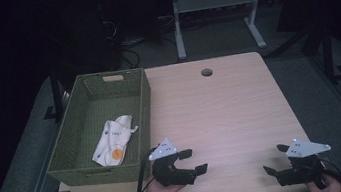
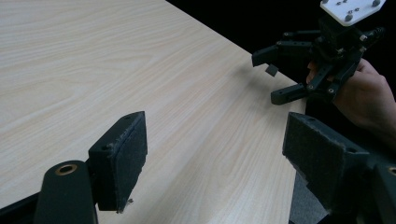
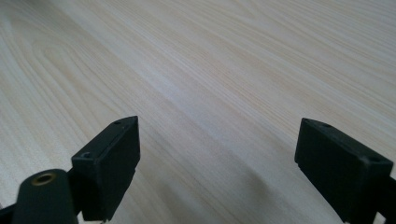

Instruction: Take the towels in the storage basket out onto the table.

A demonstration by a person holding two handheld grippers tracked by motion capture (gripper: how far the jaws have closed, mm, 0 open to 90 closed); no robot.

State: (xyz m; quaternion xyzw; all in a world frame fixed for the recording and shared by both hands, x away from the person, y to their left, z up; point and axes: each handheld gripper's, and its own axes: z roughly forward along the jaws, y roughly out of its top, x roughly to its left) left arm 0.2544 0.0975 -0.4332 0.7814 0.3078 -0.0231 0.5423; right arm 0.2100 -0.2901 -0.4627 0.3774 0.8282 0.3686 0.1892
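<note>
The basket (image 1: 78, 154) is olive green with a woven texture. Inside the basket lies a white pouch (image 1: 113, 141) with an orange round mark. Beside the basket, the table (image 1: 221, 109) is pale wood with fine grain; both grippers are black.

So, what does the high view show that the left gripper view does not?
High view alone: the green basket at the table's left, with a white pouch lying inside it, and the left gripper seen from outside, open. Left gripper view alone: that gripper's own pads up close, wide apart with nothing between them. Both: the wooden table and the right gripper, open and empty, held in a hand near the table's edge.
</note>
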